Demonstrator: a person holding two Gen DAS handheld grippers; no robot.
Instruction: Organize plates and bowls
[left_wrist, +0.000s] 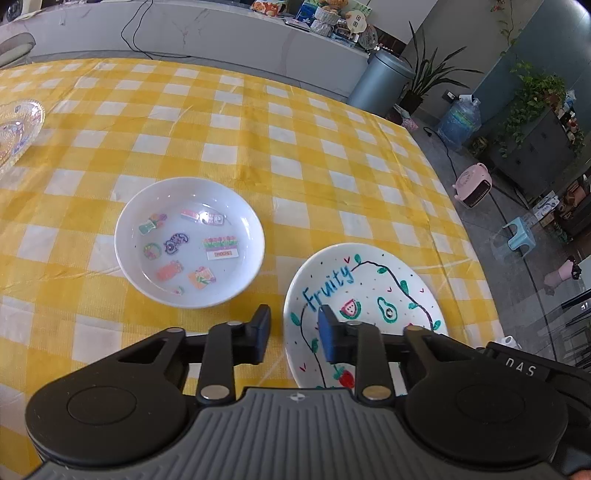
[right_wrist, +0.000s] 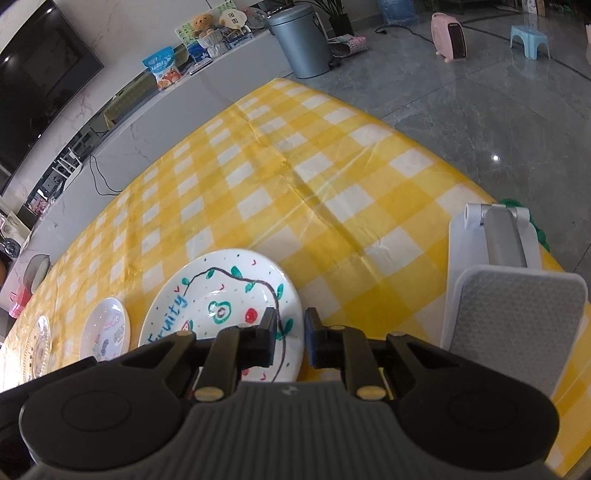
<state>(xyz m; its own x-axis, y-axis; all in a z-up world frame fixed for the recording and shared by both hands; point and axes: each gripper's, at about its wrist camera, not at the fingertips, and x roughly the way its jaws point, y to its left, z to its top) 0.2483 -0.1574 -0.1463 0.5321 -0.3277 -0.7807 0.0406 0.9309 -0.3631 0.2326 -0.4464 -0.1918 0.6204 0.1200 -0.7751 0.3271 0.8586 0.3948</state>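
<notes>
A white plate painted with "Fruity" and fruit drawings (left_wrist: 369, 295) lies on the yellow checked table; it also shows in the right wrist view (right_wrist: 221, 302). A white bowl with stickers inside (left_wrist: 190, 242) sits to its left and shows in the right wrist view (right_wrist: 105, 332). My left gripper (left_wrist: 293, 332) is open and empty, straddling the Fruity plate's left rim from above. My right gripper (right_wrist: 290, 339) is open and empty, straddling the plate's right rim. A clear glass plate (left_wrist: 16, 129) lies at the far left and shows in the right wrist view (right_wrist: 37, 347).
A white and grey stand (right_wrist: 513, 295) stands on the table right of the right gripper. The table's right edge (left_wrist: 461, 206) drops to a tiled floor with a pink heater (left_wrist: 472, 184), a blue stool (left_wrist: 515, 236) and a grey bin (left_wrist: 380, 81).
</notes>
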